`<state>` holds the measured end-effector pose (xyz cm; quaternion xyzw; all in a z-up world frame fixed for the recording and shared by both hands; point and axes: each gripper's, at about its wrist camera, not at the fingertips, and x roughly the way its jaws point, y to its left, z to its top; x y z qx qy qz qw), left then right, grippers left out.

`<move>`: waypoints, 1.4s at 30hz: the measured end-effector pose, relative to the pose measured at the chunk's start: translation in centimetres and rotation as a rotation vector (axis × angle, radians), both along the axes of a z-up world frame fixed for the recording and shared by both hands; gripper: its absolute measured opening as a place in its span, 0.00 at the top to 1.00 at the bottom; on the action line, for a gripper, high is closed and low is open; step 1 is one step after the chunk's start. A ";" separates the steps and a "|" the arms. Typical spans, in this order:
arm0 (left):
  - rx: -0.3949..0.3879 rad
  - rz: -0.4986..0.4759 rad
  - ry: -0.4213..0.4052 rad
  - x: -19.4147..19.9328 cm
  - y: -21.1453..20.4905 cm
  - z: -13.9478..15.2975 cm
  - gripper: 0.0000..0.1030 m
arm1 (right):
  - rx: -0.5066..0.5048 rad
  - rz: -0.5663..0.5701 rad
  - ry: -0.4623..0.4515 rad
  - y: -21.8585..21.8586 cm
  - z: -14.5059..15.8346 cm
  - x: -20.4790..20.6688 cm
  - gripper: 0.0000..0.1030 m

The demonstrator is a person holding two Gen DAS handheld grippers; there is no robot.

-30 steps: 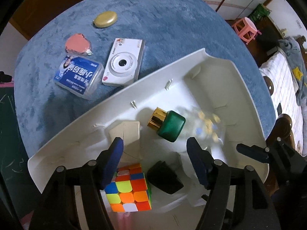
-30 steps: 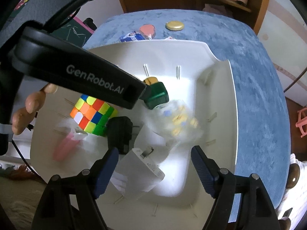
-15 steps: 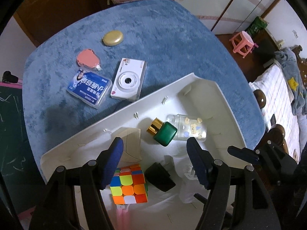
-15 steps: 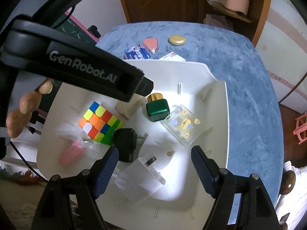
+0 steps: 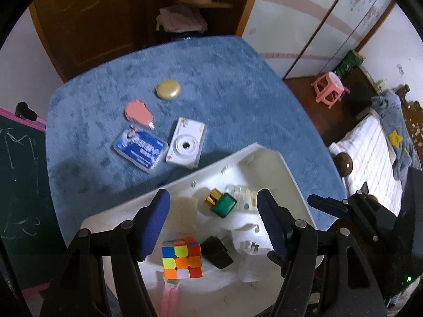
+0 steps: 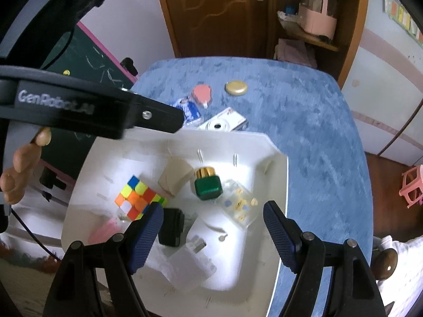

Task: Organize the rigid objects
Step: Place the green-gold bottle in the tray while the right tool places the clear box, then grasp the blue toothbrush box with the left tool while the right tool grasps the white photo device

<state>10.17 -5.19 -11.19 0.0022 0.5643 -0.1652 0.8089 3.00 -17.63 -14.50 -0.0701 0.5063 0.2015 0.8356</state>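
A white tray [image 5: 288, 174] [image 6: 267, 142] rests on the blue table. Inside it lie a colour cube [image 5: 182, 257] [image 6: 137, 198], a green gold-capped bottle [image 5: 221, 203] [image 6: 207, 185], a clear box [image 6: 239, 204], a black charger [image 5: 216, 251] [image 6: 171, 227], a white adapter [image 6: 190, 261] and a beige box [image 6: 175, 175]. On the cloth beyond it sit a white camera [image 5: 186, 144] [image 6: 223, 123], a blue card box [image 5: 140, 148], a pink item [image 5: 138, 112] and a gold lid [image 5: 168, 89] [image 6: 236, 88]. My left gripper [image 5: 214, 224] and right gripper [image 6: 211, 233] hover open above the tray, holding nothing.
The blue table [image 5: 224, 79] has a rounded far edge, with a wooden cabinet [image 6: 216, 13] behind it. A dark chalkboard [image 5: 18, 179] stands at the left. A pink stool [image 5: 329, 89] and a bed [image 5: 375, 158] are at the right. A person's hand [image 6: 21, 163] holds the left gripper.
Both grippers have risen away from the tray, so the tray and its contents look smaller and more of the room shows. The clear box has settled still. Jaw widths are unchanged.
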 end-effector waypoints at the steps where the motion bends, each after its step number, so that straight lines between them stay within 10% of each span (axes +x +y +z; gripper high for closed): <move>1: -0.006 0.007 -0.009 0.2 0.2 0.5 0.30 | 0.005 -0.002 -0.003 0.0 0.3 0.3 0.24; 20: -0.008 0.226 -0.183 5.7 7.1 6.3 0.28 | 0.066 0.007 -0.040 -0.3 3.3 7.7 0.24; 42: -0.010 0.655 0.280 13.9 9.3 -11.0 0.27 | 0.176 -0.421 0.533 0.8 -9.0 22.2 0.24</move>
